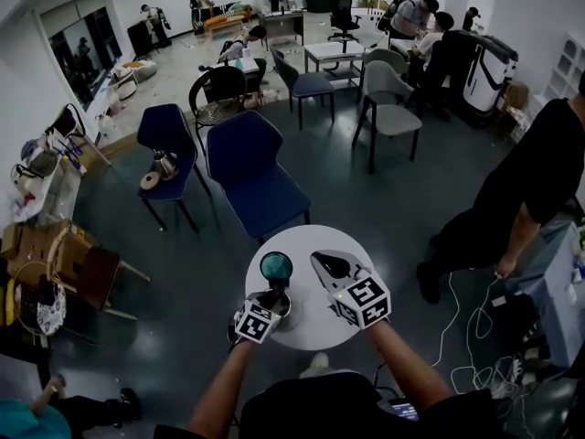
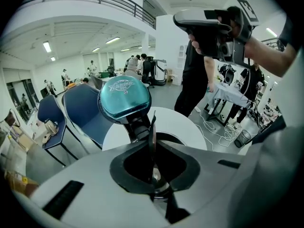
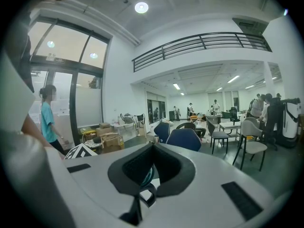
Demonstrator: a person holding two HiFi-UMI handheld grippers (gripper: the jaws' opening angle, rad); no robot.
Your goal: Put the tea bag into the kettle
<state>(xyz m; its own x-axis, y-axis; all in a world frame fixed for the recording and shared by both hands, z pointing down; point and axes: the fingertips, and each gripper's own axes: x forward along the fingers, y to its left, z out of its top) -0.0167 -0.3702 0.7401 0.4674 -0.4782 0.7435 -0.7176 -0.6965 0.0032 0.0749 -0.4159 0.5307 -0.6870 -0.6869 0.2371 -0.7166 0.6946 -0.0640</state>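
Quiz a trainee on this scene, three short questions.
1. True or false: the kettle has its lid shut.
2. The right gripper has its fingers: A. together, B. wide apart.
3. Fill in: the kettle stands on a round white ____.
Key: 1 false, the lid stands open; 2 A; 3 table.

This is a large open-plan office and lab hall. Ahead of the left gripper, dark blue padded chairs, grey chairs and white desks with seated people fill a grey floor; cardboard boxes pile to its left. High ahead of the right gripper runs a black-railed mezzanine balcony.
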